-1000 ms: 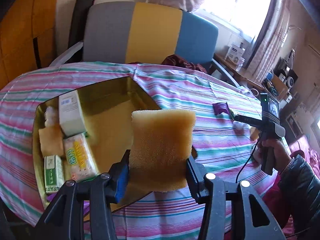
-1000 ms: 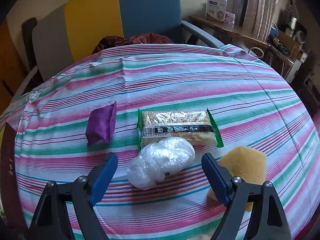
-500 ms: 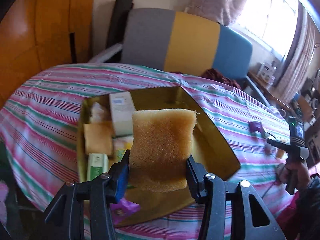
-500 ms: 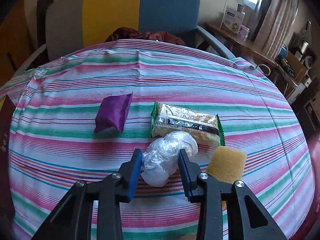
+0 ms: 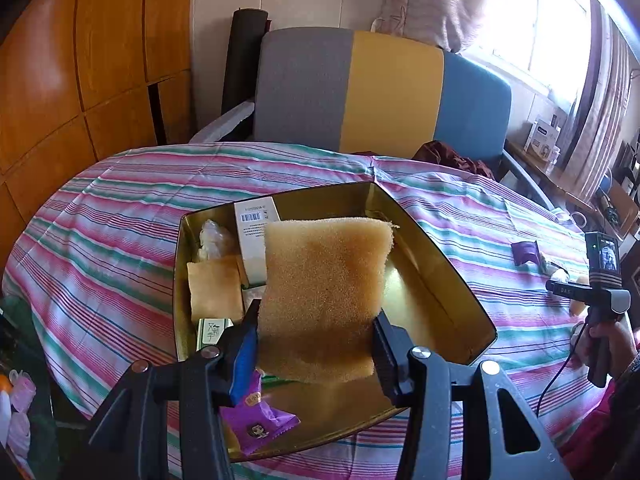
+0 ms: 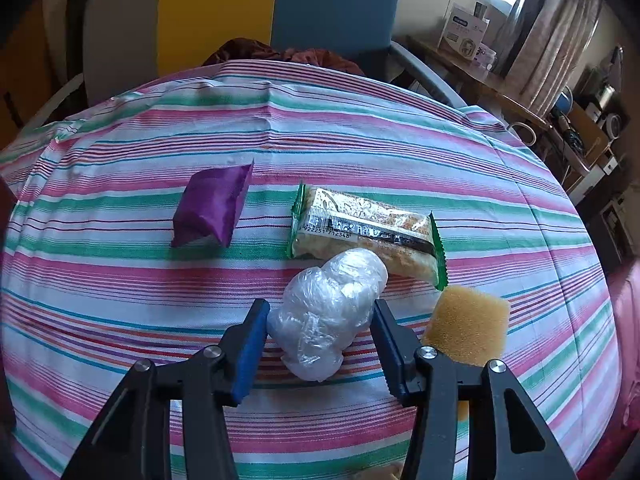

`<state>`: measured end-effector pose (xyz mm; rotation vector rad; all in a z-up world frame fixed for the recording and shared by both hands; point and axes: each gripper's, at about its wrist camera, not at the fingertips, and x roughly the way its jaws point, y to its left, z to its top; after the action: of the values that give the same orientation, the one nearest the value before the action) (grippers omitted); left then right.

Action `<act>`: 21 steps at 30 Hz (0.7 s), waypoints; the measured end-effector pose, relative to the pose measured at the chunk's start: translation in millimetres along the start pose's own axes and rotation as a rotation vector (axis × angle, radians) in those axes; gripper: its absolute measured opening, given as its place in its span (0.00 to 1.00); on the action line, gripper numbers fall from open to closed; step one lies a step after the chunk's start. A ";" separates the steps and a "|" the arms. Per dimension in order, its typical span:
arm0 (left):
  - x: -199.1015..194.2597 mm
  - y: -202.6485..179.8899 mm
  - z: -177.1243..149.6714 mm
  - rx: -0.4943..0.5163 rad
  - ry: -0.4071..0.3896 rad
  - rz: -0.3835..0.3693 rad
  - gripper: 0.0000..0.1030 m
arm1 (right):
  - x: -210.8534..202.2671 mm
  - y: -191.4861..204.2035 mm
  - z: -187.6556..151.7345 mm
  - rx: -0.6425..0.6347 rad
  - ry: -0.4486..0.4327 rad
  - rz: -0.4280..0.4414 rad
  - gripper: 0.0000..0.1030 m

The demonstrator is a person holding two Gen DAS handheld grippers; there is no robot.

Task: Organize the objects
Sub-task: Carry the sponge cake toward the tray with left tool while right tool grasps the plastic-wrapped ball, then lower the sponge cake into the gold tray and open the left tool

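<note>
Left wrist view: a large yellow-brown sponge (image 5: pixel 326 300) stands upright, pinched between the pads of the left tool (image 5: pixel 316 344) and held above the open gold tin (image 5: pixel 436 280). Inside the tin, along its left side, lie a white box with a barcode (image 5: pixel 256 232), a clear plastic wad (image 5: pixel 214 240), a flat tan sponge (image 5: pixel 214 286) and a small green-and-white packet (image 5: pixel 212 330). A purple sachet (image 5: pixel 258 414) rests at the tin's near edge, under the tool. The tin sits on the striped cloth of the counter (image 5: pixel 112 240). Far right, a hand (image 5: pixel 600 340) grips the other tool's handle.

In the right wrist view, the right tool (image 6: pixel 320 340) straddles a crumpled clear plastic ball (image 6: pixel 328 312) on the counter; its jaws have just been opening after a squeeze, and the pads sit right against the ball's sides, though I cannot tell if they press it. Touching the ball behind is a green-edged snack bar (image 6: pixel 364 228); a purple pouch (image 6: pixel 214 208) lies apart to the left, and a small yellow sponge (image 6: pixel 468 324) sits just beside the right finger. A grey, yellow and blue chair (image 6: pixel 224 12) stands behind the counter.
</note>
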<state>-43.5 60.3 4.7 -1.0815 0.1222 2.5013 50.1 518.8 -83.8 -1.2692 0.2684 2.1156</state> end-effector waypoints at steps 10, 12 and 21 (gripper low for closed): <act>3.2 -3.0 -4.1 0.009 0.017 -0.005 0.48 | -1.8 8.5 -2.1 -0.055 -0.005 -0.010 0.36; 4.6 -3.2 -4.4 0.008 0.022 -0.005 0.48 | -1.7 8.6 -2.3 -0.057 -0.005 -0.011 0.35; 3.3 22.8 -4.4 -0.093 0.035 -0.072 0.48 | -1.7 8.1 -1.9 -0.062 -0.007 -0.011 0.35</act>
<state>-51.7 39.5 -2.6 -1.1461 -0.0236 2.4457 46.9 510.9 -84.6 -1.2955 0.1940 2.1332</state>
